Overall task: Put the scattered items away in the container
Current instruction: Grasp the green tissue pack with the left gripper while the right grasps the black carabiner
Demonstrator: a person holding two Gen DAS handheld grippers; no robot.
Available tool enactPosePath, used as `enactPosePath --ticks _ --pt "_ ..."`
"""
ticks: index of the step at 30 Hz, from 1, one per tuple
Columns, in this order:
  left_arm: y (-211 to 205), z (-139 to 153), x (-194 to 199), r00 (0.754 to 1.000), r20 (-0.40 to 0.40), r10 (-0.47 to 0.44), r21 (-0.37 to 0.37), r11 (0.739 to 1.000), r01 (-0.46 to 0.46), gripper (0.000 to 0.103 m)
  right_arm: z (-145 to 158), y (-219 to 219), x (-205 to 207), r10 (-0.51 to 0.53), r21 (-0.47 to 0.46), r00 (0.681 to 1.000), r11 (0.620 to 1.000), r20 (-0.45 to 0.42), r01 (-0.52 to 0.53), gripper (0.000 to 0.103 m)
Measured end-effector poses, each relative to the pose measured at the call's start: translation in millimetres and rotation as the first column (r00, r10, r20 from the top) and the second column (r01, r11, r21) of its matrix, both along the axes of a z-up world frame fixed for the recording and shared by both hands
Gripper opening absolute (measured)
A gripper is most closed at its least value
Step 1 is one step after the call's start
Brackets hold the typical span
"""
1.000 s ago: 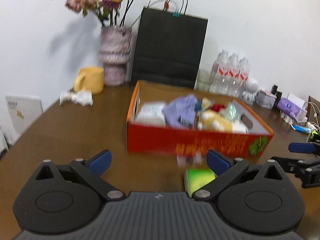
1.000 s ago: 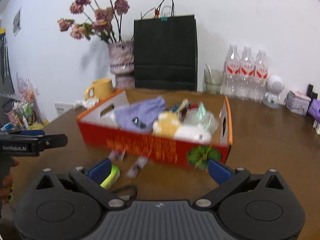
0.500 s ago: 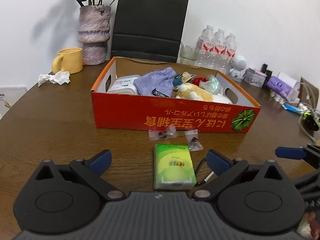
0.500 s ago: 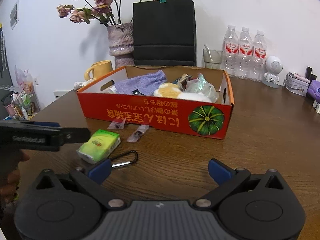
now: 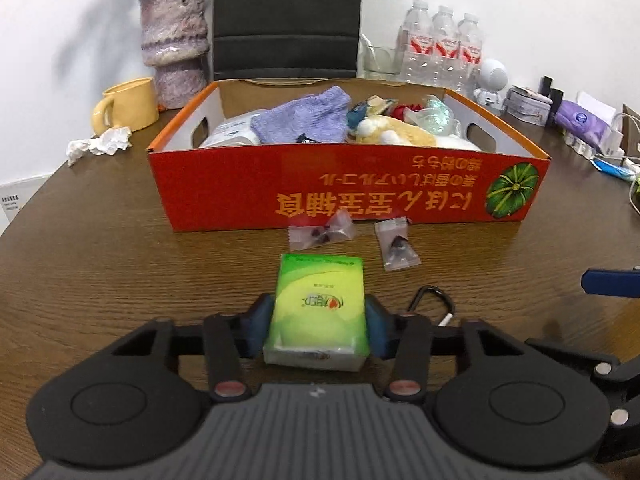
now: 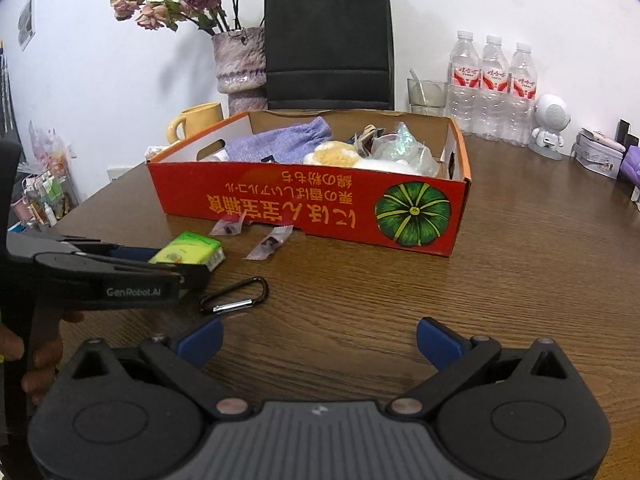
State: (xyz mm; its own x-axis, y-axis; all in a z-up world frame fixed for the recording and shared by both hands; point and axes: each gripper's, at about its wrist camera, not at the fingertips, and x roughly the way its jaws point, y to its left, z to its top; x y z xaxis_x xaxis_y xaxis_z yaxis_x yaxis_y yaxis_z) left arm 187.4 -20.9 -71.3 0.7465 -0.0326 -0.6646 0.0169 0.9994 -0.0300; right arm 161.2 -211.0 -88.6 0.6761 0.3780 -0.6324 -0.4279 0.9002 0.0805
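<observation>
Left gripper [image 5: 319, 322] has dropped and moved in since a second ago: jaws were spread wide over bare table, now they're closing on the green pack [image 5: 318, 308], blue pads [image 5: 259, 322] against both long sides. Pack still lies flat on the table [image 5: 100, 280], not lifted. Box has come nearer in both views; earlier frames were blurred, these are sharp.

From the right wrist view the left gripper [image 6: 188, 264] comes in from the left edge, low over the table, pack [image 6: 188, 249] at its tip. A hand [image 6: 36, 364] holds its grip at lower left.

Right gripper [image 6: 319, 342] sits over bare wood, jaws wide apart, nothing between them.

Still loose on the table:
- two clear sachets, [image 5: 322, 234] and [image 5: 396, 245], just in front of the box's red wall, the left one touching or nearly touching it
- black carabiner [image 5: 434, 304], just right of the pack, close by the left gripper's right finger; in the right view [image 6: 236, 296] it lies between pack and right gripper

Box [image 5: 360, 196] is red-orange cardboard, pumpkin print at its right end, lettering upside down. Already inside: purple cloth [image 5: 302, 120], yellow plush [image 5: 394, 132], crinkly clear wrap [image 5: 438, 118], white pack [image 5: 230, 136].

Behind the box: vase [image 5: 174, 44], yellow mug [image 5: 126, 104], black bag [image 5: 286, 20], water bottles [image 5: 442, 52].
</observation>
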Motion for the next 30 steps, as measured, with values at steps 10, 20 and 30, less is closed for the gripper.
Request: enactPosePath --ticks 10,20,30 --pt "24.9 12.3 -13.6 0.998 0.056 0.033 -0.065 0.997 -0.03 0.046 -3.5 25.3 7.4 0.064 -0.04 0.998 0.997 -0.001 -0.064 0.103" --pt "49.6 15.8 -28.5 0.995 0.075 0.067 -0.094 0.994 -0.06 0.046 -10.2 66.2 25.9 0.189 -0.095 0.982 0.977 -0.01 -0.189 0.093" --pt "56.7 15.1 -28.6 0.995 0.074 0.067 -0.118 0.991 -0.058 0.046 -11.9 62.2 33.8 0.267 -0.077 0.963 0.96 -0.025 -0.269 0.07"
